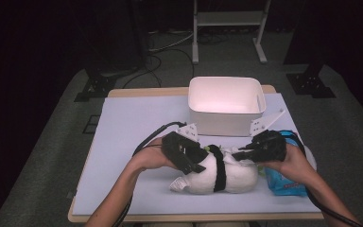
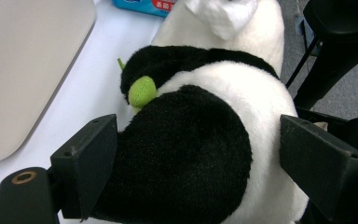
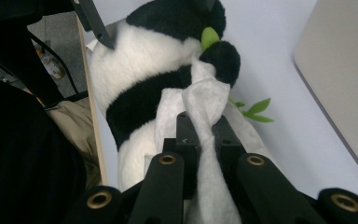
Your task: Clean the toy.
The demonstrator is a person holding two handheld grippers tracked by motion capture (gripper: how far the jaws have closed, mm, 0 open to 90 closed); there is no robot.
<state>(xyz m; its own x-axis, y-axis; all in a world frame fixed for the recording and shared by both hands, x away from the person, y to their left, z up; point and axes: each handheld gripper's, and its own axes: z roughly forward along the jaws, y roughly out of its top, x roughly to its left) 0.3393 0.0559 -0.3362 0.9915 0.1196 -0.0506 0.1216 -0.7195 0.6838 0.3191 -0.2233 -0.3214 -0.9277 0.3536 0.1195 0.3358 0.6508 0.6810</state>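
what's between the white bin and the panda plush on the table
Mostly bare table, as the high view shows. In the right gripper view a small green leafy sprig lies on that strip, between the panda plush and the white bin.

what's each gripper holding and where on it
Left gripper straddles the panda at its black end, jaws wide. Right gripper is shut on its white cloth.

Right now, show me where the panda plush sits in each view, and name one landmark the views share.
High view: the panda plush lies on the table, low centre, between both grippers.
Left gripper view: centre, its black part between the wide-set jaws.
Right gripper view: upper centre, with its white cloth tag pinched in the shut jaws.
Shared landmark: the white bin.
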